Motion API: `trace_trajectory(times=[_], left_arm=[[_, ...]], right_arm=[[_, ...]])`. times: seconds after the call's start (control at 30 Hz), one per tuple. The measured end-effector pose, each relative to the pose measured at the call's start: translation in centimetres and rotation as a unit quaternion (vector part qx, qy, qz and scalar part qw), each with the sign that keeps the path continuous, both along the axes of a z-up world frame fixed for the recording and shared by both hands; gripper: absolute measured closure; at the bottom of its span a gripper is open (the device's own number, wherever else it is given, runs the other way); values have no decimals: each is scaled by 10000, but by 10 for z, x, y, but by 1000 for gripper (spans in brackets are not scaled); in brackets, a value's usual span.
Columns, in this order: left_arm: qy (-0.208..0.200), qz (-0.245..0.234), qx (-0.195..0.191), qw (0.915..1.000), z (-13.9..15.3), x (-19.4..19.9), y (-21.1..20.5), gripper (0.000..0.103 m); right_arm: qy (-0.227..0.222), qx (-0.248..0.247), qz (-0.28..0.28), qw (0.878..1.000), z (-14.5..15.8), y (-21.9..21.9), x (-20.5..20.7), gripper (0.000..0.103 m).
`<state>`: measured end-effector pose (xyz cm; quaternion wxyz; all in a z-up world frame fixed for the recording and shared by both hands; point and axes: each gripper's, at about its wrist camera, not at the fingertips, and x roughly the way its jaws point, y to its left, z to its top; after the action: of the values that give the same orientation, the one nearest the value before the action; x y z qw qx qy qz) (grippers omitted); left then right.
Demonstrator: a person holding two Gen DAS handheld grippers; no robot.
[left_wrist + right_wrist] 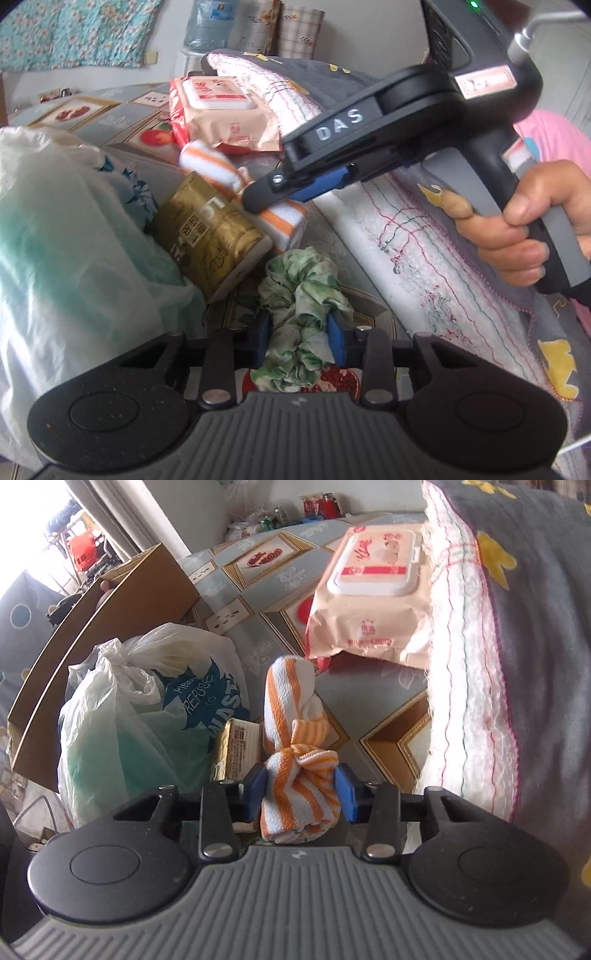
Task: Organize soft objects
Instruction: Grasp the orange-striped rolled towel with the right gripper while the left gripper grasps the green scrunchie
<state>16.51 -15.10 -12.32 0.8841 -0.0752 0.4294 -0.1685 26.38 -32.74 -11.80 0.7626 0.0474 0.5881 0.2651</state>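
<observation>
We have a soft thing in each hand. Our left gripper has its fingers clenched on the green scrunchie, which bulges between the blue pads just in front of the gold pack. Our right gripper has its fingers clenched on the knotted orange-striped cloth, whose rolled end stands up just beside the gold pack on the side away from the plastic bag.

We judge the step in hand to be gathering: both items are gripped, and neither looks settled in a final place. The next move calls for carrying each one to wherever the soft things are being grouped and letting go only once the fabric rests on a surface, since both pieces are limp and may drag or snag.

Room is tight. The plastic bag touches the gold pack on one side, and the folded blanket walls off the other side, well past the cloth. The wipes pack lies beyond the gold pack, partly propped on the blanket. The barest stretch of table lies beyond the gold pack, between the bag and the wipes. The two grippers are close, so we should part them before swinging either.
</observation>
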Motion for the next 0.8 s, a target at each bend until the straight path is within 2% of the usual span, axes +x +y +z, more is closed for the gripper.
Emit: trace_trajectory(times=[0.13,0.37,0.47,0.6,0.67,0.8], left_arm=[[69,30,-25,10000,3,-7,6,73],[96,165,-93,9998,2,-10,11,76],[147,242,-260,9993,2,-11,16,79],[131,284,-415,9987,7,-18,21,84],[96,218,-485,9985,11,-23,22,94],[-26,86,-677,9977,24,-35,23,96]], right_arm=[[133,-55,-86,9999,4,-4,-5,67],[231,-27,-179,9996,-8,7,8,58],[551,134,-500,9971,-13,1,8,63],[666,199,-903,9935,-4,-12,-6,67],[661,296,-1102,9913,4,-21,-15,67],[485,474,-1409,9877,29,-38,-34,68]])
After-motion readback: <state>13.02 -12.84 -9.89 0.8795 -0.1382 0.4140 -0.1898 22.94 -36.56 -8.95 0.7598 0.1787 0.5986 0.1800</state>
